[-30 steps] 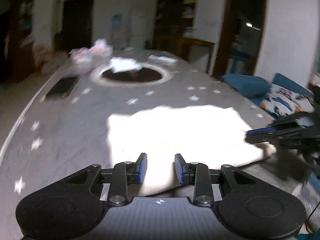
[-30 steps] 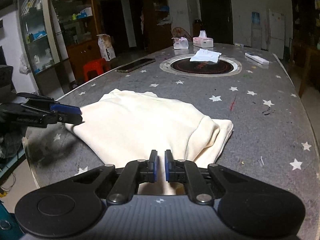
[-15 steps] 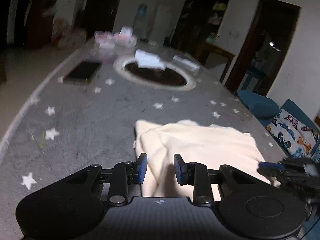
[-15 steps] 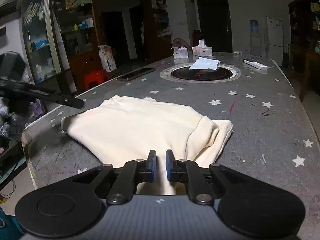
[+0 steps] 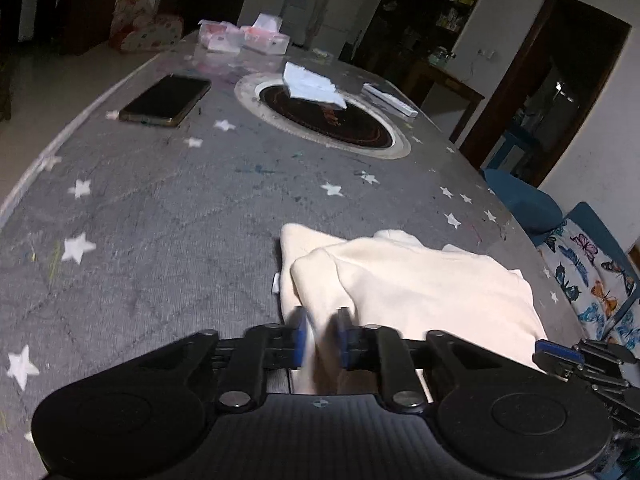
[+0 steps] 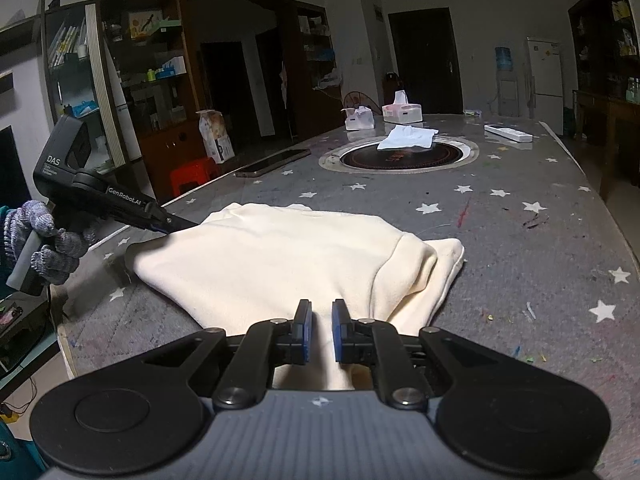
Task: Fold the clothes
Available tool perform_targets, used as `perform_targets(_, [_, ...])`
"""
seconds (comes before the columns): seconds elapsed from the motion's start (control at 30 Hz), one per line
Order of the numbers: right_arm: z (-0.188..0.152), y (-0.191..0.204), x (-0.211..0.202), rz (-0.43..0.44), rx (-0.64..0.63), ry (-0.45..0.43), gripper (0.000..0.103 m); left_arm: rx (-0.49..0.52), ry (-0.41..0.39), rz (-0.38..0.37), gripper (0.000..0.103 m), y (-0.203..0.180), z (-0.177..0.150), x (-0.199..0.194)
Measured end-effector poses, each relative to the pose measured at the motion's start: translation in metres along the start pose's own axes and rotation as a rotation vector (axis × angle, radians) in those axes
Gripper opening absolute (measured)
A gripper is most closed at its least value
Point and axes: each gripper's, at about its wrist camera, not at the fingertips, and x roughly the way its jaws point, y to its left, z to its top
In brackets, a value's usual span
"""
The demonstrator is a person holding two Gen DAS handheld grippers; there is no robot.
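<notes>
A long grey worktop (image 6: 520,264) printed with white stars is seen, with a round dark inset plate (image 6: 400,154) set in a pale ring towards its far end. A cream-coloured soft fabric garment (image 6: 304,256) is spread flat at the near end of the worktop, reaching to the near edge. The black left gripper (image 5: 320,332) with blue pads is placed at the garment's near left corner; its jaws have just been closing, and a fold of the cream fabric is pinched between them. The black right gripper (image 6: 320,330) is set at the near right part of the garment, its jaws drawn nearly together with cream cloth clamped between the pads. A gloved hand (image 6: 36,240) is seen on the left gripper's handle. A dark flat phone (image 5: 166,100) lies near the worktop's left edge.
</notes>
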Motion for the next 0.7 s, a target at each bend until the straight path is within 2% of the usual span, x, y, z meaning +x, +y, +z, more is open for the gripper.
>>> perform_targets(0.23, [-0.002, 0.001, -0.001, 0.003, 0.006, -0.002, 0.01, 0.181, -0.115, 0.097, 0.004, -0.023, 0.001, -0.015])
perform_targets(0.37, [-0.002, 0.001, -0.001, 0.003, 0.008, -0.002, 0.01, 0.261, -0.116, 0.152, 0.002, -0.027, -0.004, -0.008])
perform_targets(0.47, [-0.001, 0.001, 0.0, 0.001, 0.007, -0.001, 0.01, 0.34, -0.1, 0.262, 0.0, -0.028, -0.013, 0.006])
perform_targets(0.57, [-0.001, 0.002, 0.0, -0.001, 0.005, 0.0, 0.01, 0.295, -0.079, 0.261, 0.0, -0.017, -0.015, 0.007])
perform_targets(0.7, [-0.001, 0.002, 0.0, -0.002, 0.002, 0.001, 0.01, 0.228, -0.105, 0.237, 0.0, -0.01, -0.007, -0.009])
